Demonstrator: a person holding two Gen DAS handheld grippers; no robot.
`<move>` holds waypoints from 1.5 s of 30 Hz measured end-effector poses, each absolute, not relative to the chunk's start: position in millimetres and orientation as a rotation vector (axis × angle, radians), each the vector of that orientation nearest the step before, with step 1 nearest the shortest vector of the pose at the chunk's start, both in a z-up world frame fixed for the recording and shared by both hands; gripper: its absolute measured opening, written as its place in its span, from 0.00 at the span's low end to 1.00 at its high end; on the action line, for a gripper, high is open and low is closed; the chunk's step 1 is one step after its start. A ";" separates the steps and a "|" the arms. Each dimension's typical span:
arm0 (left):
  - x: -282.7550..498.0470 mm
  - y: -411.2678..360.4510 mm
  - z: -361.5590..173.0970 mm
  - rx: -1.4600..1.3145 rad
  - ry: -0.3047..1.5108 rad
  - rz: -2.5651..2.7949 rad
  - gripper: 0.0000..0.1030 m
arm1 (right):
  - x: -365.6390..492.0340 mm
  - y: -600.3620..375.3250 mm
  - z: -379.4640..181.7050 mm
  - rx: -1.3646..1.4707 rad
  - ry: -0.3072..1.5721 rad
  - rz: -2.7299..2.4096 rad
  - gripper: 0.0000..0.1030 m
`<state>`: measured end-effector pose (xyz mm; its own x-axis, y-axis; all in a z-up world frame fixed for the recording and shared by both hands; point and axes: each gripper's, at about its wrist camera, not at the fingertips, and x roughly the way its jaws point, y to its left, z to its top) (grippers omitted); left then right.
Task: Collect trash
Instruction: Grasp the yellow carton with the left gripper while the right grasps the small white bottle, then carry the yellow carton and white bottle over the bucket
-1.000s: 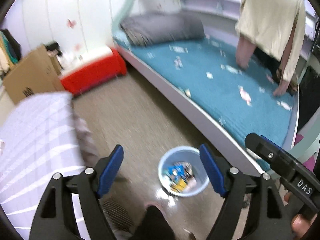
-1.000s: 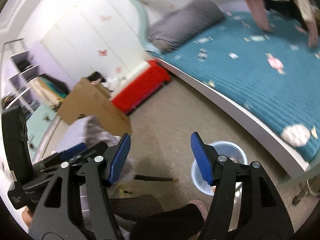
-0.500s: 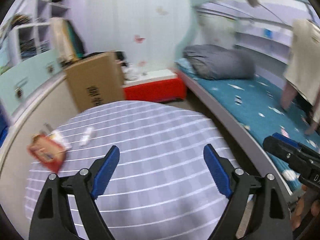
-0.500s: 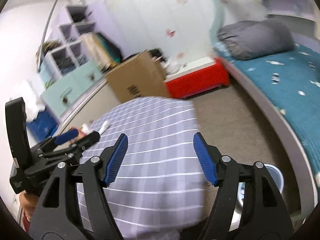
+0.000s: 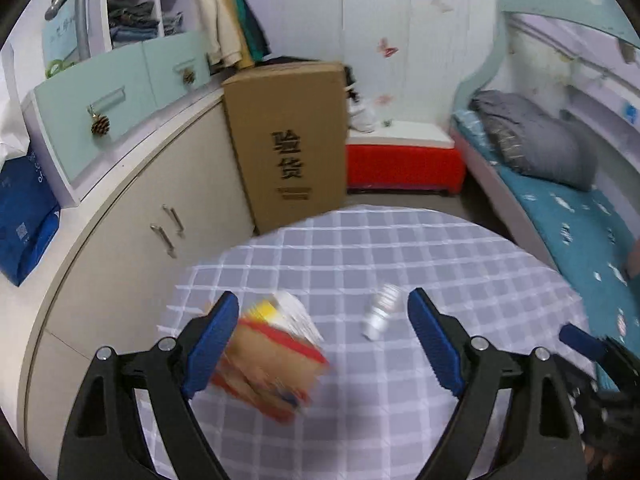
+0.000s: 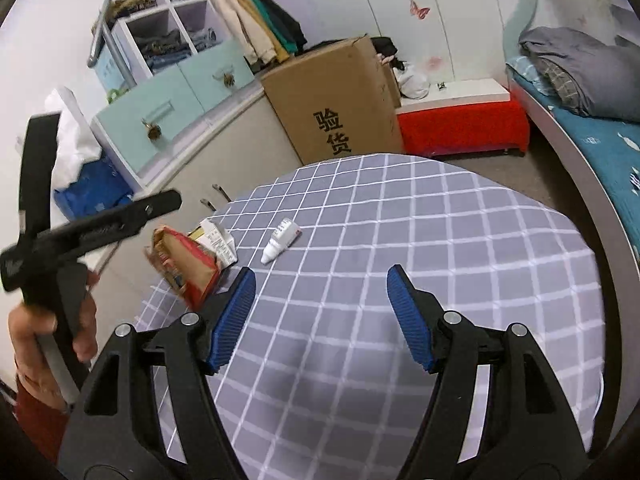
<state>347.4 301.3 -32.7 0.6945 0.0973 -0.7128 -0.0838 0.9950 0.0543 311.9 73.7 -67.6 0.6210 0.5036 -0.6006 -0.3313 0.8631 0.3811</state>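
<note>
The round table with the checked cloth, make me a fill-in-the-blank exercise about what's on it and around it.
1. The small white plastic bottle lies on its ____ on the checked tablecloth.
2. The crumpled red and brown snack packet lies near the table's ____ edge in the right wrist view.
3. Behind the table stands a tall brown ____ box with black characters.
4. Both the left gripper and the right gripper are ____.

Missing words: side; left; cardboard; open

On the round desk under a grey checked cloth: crumpled red-and-tan snack bag at left edge, white folded carton touching it behind, small white plastic bottle just right. Behind desk, tall brown cardboard box; right of box, red low bench; farther right, bed with teal quilt.
</note>
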 end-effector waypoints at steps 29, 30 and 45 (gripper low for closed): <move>365.8 409.1 -98.8 -0.214 0.991 0.124 0.82 | 415.6 212.2 -131.7 0.064 0.938 0.479 0.36; 367.9 409.9 -100.9 -0.235 1.002 0.116 0.82 | 415.9 209.8 -131.5 0.071 0.940 0.489 0.36; 363.5 402.9 -129.1 -0.420 1.013 -0.024 0.41 | 404.5 184.3 -131.9 0.126 0.938 0.568 0.32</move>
<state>363.5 402.9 -129.1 0.5357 -0.2119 -0.8174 -0.1728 0.9200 -0.3518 404.5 184.3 -131.9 0.4577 0.5127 -0.7264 -0.4064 0.8473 0.3419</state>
